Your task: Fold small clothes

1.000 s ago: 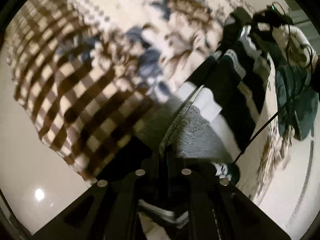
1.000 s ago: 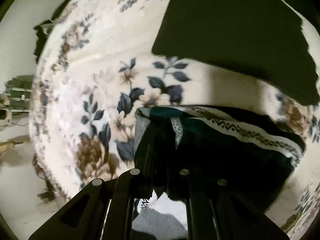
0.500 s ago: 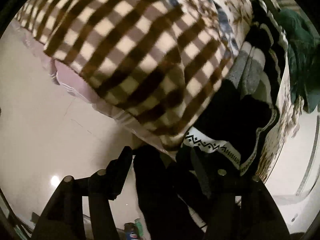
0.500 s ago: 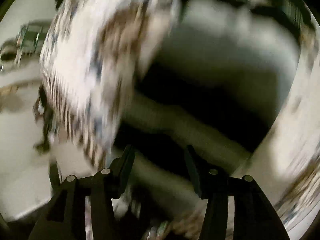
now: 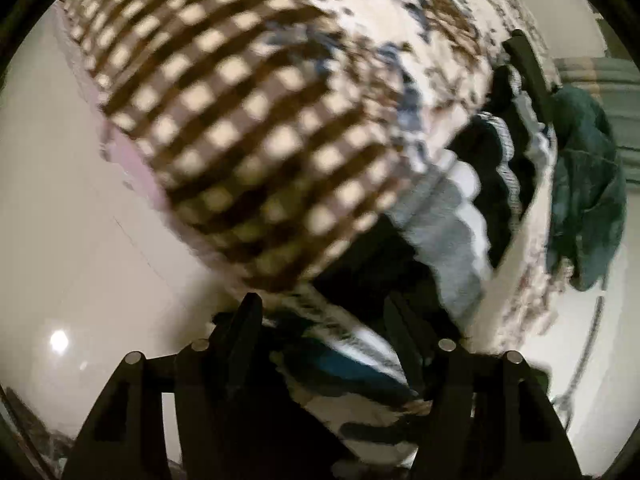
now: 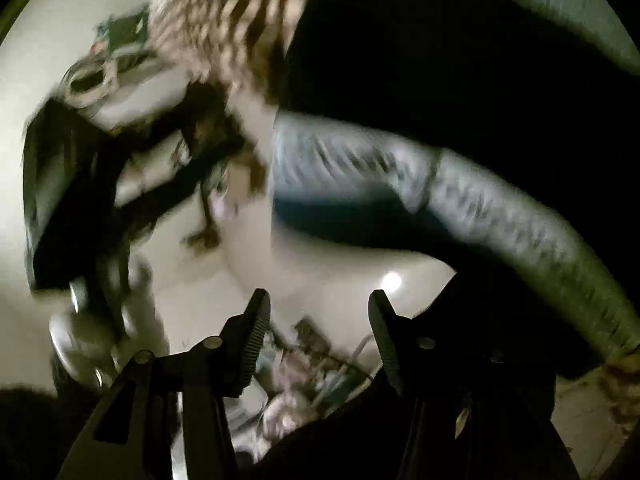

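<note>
In the left wrist view a dark knit garment with white, grey and teal patterned bands [image 5: 452, 216] lies folded on a floral blanket [image 5: 400, 20], part of it hanging over the edge toward me. My left gripper [image 5: 324, 312] is open, its jaws on either side of the hanging patterned edge [image 5: 352, 344] without pinching it. In the blurred right wrist view the same garment's dark body [image 6: 460, 80] and a grey patterned band [image 6: 480, 200] fill the right side. My right gripper [image 6: 318, 308] is open and empty, pointed at the floor.
A brown-and-cream checked blanket [image 5: 240, 128] covers the bed's near corner. A dark green garment [image 5: 584, 184] lies at the far right. Pale glossy floor [image 5: 80, 220] lies below. In the right wrist view dark furniture [image 6: 72, 184] and clutter [image 6: 304, 384] stand on the floor.
Both grippers opened and let go of the garment, then pulled back off the bed edge. The right gripper has swung down toward the floor; the left view has tilted up slightly.
</note>
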The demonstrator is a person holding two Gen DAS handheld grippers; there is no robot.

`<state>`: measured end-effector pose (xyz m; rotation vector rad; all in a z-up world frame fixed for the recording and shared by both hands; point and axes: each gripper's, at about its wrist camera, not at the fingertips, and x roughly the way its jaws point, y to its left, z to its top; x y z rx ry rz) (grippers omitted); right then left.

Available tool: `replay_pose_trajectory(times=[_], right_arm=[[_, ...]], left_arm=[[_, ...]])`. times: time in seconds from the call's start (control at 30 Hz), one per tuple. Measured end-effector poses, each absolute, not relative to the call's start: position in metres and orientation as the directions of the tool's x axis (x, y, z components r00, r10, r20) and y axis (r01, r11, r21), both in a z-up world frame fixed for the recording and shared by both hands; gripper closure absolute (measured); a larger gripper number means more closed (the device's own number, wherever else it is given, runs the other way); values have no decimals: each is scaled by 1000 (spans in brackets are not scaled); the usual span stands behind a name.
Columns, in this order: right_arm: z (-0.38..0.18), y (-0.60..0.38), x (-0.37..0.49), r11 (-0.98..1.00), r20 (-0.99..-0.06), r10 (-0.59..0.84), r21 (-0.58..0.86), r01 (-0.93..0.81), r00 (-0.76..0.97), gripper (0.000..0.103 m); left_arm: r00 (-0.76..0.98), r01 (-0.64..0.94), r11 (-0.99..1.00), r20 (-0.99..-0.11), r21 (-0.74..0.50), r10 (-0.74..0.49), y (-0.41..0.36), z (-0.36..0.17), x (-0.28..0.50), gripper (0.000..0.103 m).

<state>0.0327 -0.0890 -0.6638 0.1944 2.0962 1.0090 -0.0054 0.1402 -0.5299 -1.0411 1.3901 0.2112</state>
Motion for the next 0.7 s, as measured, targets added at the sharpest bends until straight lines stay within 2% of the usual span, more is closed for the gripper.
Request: replay_pose_trajectory(times=[0.1, 0.2, 0.23, 0.27, 0.3, 0.4, 0.57, 0.6, 0.63, 0.67, 0.7], right_arm=[[-652, -139, 42, 714, -640, 485, 683, -152, -596, 49], [-645, -203, 67, 817, -761, 473, 568, -104, -443, 49], [-645, -222, 74, 848, -799, 455, 523, -81, -393, 49], [-645, -237, 80, 865, -819, 446, 498, -61, -361, 49], [-649, -253, 85, 882, -837, 431, 469, -37, -336, 49], [-658, -266, 93, 903, -861, 406, 429, -9, -307, 49], [-655, -273, 101, 905, -863, 414, 425, 28, -288, 49], [-653, -274, 112, 902, -864, 423, 430, 36, -275, 49], [-645, -279, 122, 897, -864, 437, 440, 46, -251, 49], [-635, -285, 134, 891, -863, 452, 451, 57, -226, 49], [-629, -291, 145, 886, -863, 461, 459, 62, -208, 49]], left_arm=[[221, -637, 608, -868, -474, -445, 118, -536, 7, 42], [131, -566, 721, -907, -399, -400, 89, -552, 24, 42], [103, -540, 766, -931, -349, -351, 82, -554, 23, 48], [99, -500, 810, -949, -306, -298, 73, -554, 25, 87], [102, -473, 835, -959, -280, -264, 69, -553, 26, 98], [127, -470, 851, -972, -233, -197, 74, -546, 22, 98], [82, -482, 828, -956, -285, -282, 87, -540, 22, 92], [77, -475, 833, -956, -284, -282, 89, -530, 25, 87], [90, -471, 832, -954, -293, -285, 92, -519, 30, 74], [126, -467, 822, -945, -325, -301, 96, -504, 39, 55], [159, -466, 812, -936, -350, -313, 100, -493, 48, 46]])
